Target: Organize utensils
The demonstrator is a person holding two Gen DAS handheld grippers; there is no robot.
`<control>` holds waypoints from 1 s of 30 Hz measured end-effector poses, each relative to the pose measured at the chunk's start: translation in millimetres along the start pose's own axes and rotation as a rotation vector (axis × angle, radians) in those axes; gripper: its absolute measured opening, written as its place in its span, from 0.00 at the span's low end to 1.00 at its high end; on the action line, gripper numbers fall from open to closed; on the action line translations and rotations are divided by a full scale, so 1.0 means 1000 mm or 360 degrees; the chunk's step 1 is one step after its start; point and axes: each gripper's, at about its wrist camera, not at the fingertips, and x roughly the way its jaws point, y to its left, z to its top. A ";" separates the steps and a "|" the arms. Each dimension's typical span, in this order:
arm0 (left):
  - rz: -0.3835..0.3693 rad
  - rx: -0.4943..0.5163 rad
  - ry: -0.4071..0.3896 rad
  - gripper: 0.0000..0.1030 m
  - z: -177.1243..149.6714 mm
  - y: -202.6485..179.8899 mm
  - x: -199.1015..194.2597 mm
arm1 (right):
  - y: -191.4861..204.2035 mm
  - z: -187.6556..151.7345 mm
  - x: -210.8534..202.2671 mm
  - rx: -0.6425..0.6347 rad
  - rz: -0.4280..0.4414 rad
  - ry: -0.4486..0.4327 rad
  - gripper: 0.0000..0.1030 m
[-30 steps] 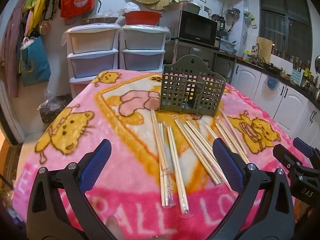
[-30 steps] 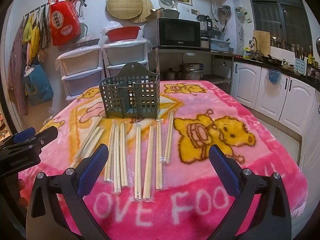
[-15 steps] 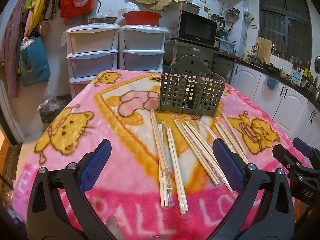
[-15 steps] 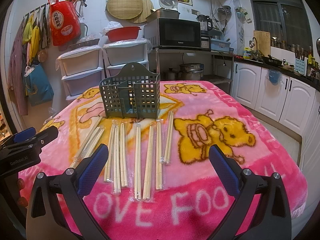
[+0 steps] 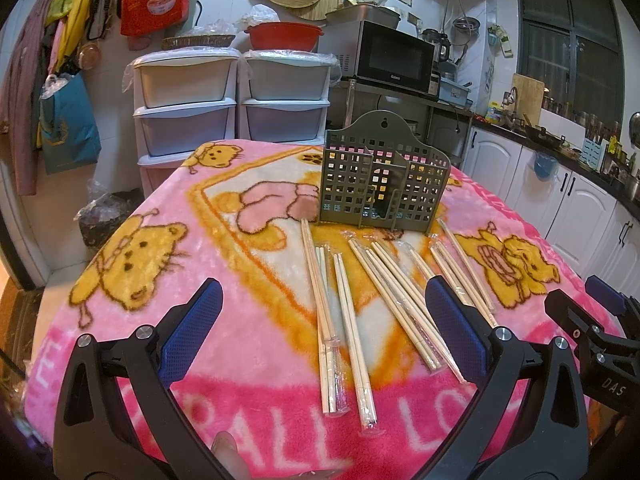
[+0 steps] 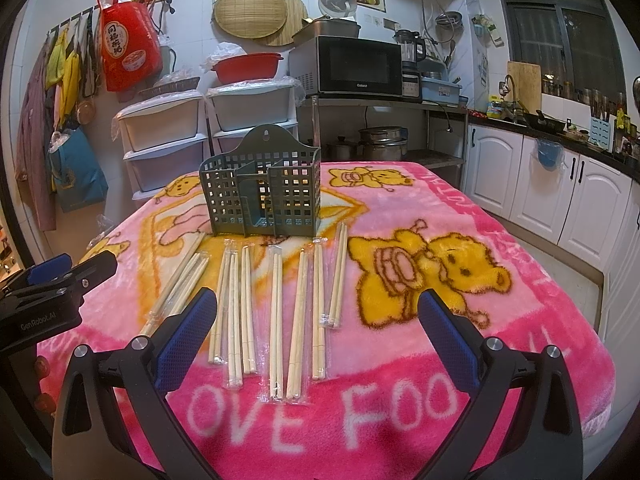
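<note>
Several pairs of pale wooden chopsticks in clear plastic sleeves (image 6: 276,320) lie side by side on the table, on a pink fleece blanket printed with yellow bears (image 6: 520,280). Just beyond their far ends stands a grey-green perforated plastic utensil holder with a divider and a hanging hole (image 6: 262,200); as far as I can see, its compartments hold nothing.

My left tongs (image 5: 320,334) hover above the near edge of the table, blue pads spread wide, nothing between them. My right tongs (image 6: 316,336) hover likewise, spread wide and empty, the chopstick row straight ahead. Each shows at the margin of the other's view.

Step in hand, as I judge it: the approach, before any pick. No pair is lifted yet and none is in the holder.

Next move probably calls for lowering one set of tongs over a single sleeved pair, closing across its width, then tipping it upright to drop into a compartment. The sleeves look slick and the neighbours lie close, so a clean pinch on one pair matters.

Writing readable: "OVE FOO" in white on the blanket in the right view, "ALL LO" in the left view; "GenRobot.AI" on the left tongs' body, "DAS" on the right; red Chinese-lettered bag (image 6: 126,50) on the wall.
</note>
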 end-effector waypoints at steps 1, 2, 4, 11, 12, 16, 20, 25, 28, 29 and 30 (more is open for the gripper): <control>0.0000 0.0000 0.0001 0.91 0.000 0.000 0.000 | 0.000 0.000 0.000 0.0001 -0.0001 -0.0003 0.94; 0.0000 0.0001 -0.0001 0.91 0.000 0.000 0.000 | 0.000 0.000 0.000 0.0000 -0.0001 -0.0004 0.94; 0.0000 0.0001 -0.0001 0.91 0.000 0.000 0.000 | 0.000 0.000 0.000 0.0000 0.0000 -0.0002 0.94; 0.0001 -0.0001 0.0000 0.91 0.000 0.000 0.000 | 0.001 0.000 0.000 0.0000 0.0000 -0.0002 0.94; 0.0000 0.0000 -0.0001 0.91 0.000 0.000 0.000 | 0.001 0.000 0.000 -0.0002 0.0000 -0.0003 0.94; 0.0000 0.0001 0.0000 0.91 0.000 0.000 0.000 | 0.001 0.000 0.000 -0.0001 0.0000 -0.0002 0.94; -0.0005 0.0001 0.0002 0.91 0.000 0.000 0.000 | 0.000 -0.001 0.000 -0.0001 0.0000 -0.0001 0.94; -0.0002 0.0000 0.0007 0.91 0.000 0.000 0.000 | -0.002 -0.005 0.001 -0.0007 0.0006 -0.0002 0.94; 0.0001 -0.0002 0.0011 0.91 -0.001 -0.001 0.002 | -0.001 0.005 0.001 -0.0017 0.0010 -0.0004 0.94; 0.0001 -0.0006 0.0012 0.91 0.001 -0.002 0.002 | 0.002 0.006 0.002 -0.0020 0.0010 -0.0004 0.94; -0.0036 -0.0007 0.0017 0.91 0.002 -0.003 0.005 | 0.002 0.010 0.004 -0.0029 0.0014 0.0004 0.94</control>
